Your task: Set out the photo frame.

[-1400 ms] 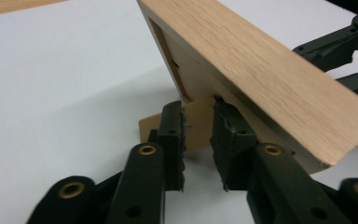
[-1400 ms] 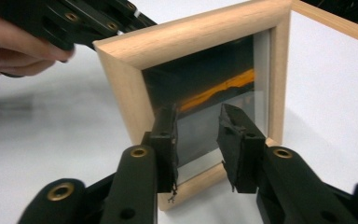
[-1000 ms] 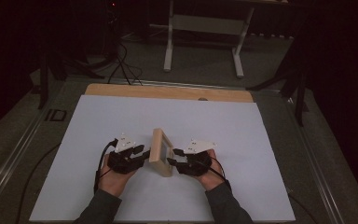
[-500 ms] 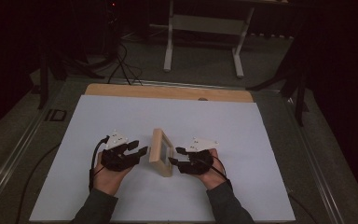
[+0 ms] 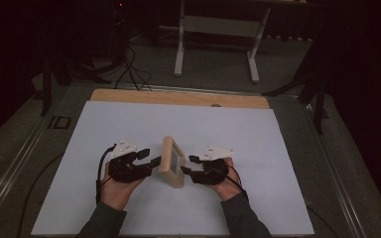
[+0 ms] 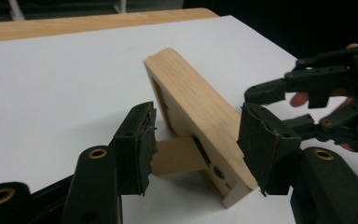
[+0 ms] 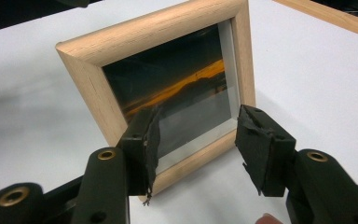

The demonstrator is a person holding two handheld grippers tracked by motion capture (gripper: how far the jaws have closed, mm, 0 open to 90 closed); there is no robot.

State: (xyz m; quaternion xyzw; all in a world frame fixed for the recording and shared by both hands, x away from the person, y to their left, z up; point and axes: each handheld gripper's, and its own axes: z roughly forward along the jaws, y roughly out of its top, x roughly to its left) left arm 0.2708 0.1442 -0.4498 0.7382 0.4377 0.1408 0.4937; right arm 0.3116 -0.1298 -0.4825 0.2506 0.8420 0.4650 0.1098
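Picture frame (image 5: 171, 161) stands between left hand-held gripper (image 5: 148, 157) and right hand-held gripper (image 5: 187, 165).

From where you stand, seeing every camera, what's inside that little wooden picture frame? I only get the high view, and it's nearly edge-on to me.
Observer: The right gripper view faces the glass of the small light wooden picture frame: a dark scene crossed by an orange streak.
Operator: What keeps it upright?
Observer: In the left gripper view, a flat brown prop juts out from its back.
Operator: Is the left gripper squeezing it?
Observer: No. The left gripper has just been opening its jaws; they stand wide, with the frame's near end between them, not clamped.
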